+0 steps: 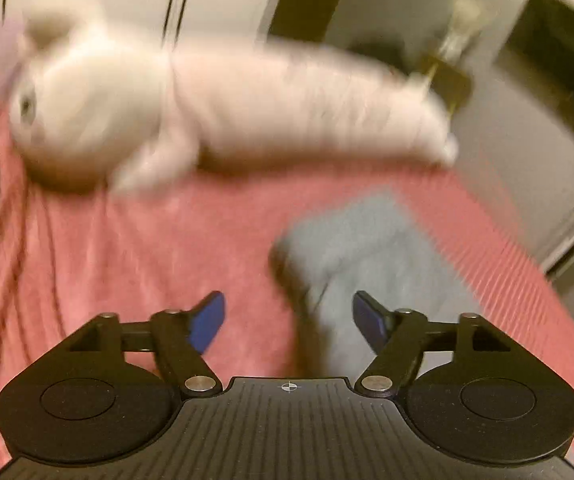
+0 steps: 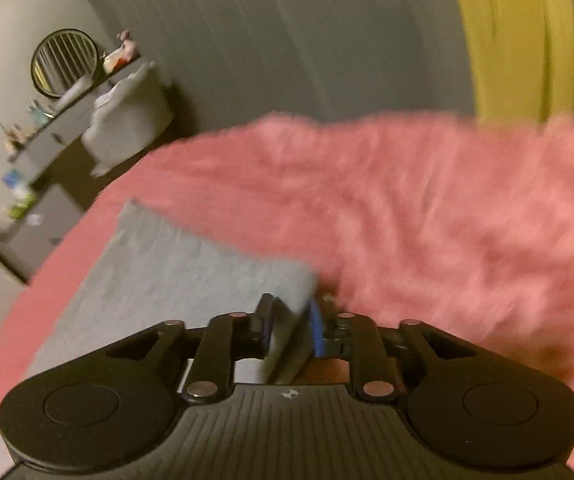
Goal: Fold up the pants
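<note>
The grey pants (image 2: pixel 175 276) lie on a pink blanket (image 2: pixel 427 216), folded into a flat band that runs away to the left in the right wrist view. My right gripper (image 2: pixel 291 328) is shut on the near corner of the pants. In the left wrist view the pants (image 1: pixel 367 248) lie ahead and to the right. My left gripper (image 1: pixel 289 320) is open and empty just above the blanket (image 1: pixel 147 264), its right finger over the edge of the pants. Both views are blurred by motion.
A long white plush toy (image 1: pixel 227 108) lies across the far side of the bed. A grey dresser with a round mirror (image 2: pixel 65 60) and a white basket (image 2: pixel 127 116) stand left of the bed. A yellow curtain (image 2: pixel 515 36) hangs behind.
</note>
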A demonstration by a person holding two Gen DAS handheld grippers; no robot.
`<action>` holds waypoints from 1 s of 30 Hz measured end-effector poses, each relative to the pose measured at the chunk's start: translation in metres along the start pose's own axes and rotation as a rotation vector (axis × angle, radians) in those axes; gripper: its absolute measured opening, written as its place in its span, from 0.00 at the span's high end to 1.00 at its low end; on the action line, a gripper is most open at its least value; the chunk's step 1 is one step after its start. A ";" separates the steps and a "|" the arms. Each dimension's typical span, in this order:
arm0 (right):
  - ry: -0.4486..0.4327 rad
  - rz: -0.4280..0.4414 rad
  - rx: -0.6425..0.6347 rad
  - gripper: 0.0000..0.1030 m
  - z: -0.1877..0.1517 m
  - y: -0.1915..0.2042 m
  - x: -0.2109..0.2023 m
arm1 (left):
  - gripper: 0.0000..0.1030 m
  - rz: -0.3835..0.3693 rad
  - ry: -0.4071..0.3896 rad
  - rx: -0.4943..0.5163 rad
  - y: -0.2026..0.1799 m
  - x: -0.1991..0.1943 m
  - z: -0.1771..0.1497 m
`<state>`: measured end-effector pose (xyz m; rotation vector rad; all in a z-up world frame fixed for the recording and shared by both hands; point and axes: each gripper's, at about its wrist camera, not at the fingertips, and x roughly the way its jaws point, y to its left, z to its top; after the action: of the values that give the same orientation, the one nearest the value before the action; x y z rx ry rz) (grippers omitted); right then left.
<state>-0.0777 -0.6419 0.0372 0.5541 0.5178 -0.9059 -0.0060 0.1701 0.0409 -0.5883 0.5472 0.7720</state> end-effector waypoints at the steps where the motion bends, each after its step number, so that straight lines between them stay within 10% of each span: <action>1: -0.055 -0.014 -0.038 0.70 -0.001 0.014 -0.010 | 0.20 -0.048 -0.047 0.074 -0.018 -0.006 -0.001; 5: -0.129 0.190 -0.221 0.68 -0.029 0.097 -0.039 | 0.18 -0.255 -0.020 0.390 -0.104 -0.010 -0.042; 8: 0.007 0.483 -0.462 0.64 -0.086 0.184 -0.047 | 0.18 -0.406 0.088 0.551 -0.162 0.001 -0.089; 13: 0.097 0.750 -0.828 0.64 -0.188 0.287 -0.062 | 0.18 -0.478 0.109 0.758 -0.224 0.014 -0.152; 19: 0.077 0.719 -0.859 0.31 -0.193 0.304 -0.028 | 0.03 -0.469 0.028 0.852 -0.241 0.055 -0.165; 24: 0.061 0.587 -0.789 0.27 -0.143 0.256 0.015 | 0.02 -0.491 0.000 0.831 -0.229 0.083 -0.145; 28: 0.005 0.366 -0.746 0.07 -0.085 0.193 0.072 | 0.03 -0.243 -0.028 0.744 -0.201 0.123 -0.105; 30: 0.049 0.293 -0.609 0.06 -0.049 0.154 0.100 | 0.03 -0.235 0.027 0.607 -0.179 0.144 -0.077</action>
<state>0.0939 -0.5921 -0.0277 0.0903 0.6997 -0.4199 0.1991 0.0847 -0.0557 -0.0953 0.6853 0.3445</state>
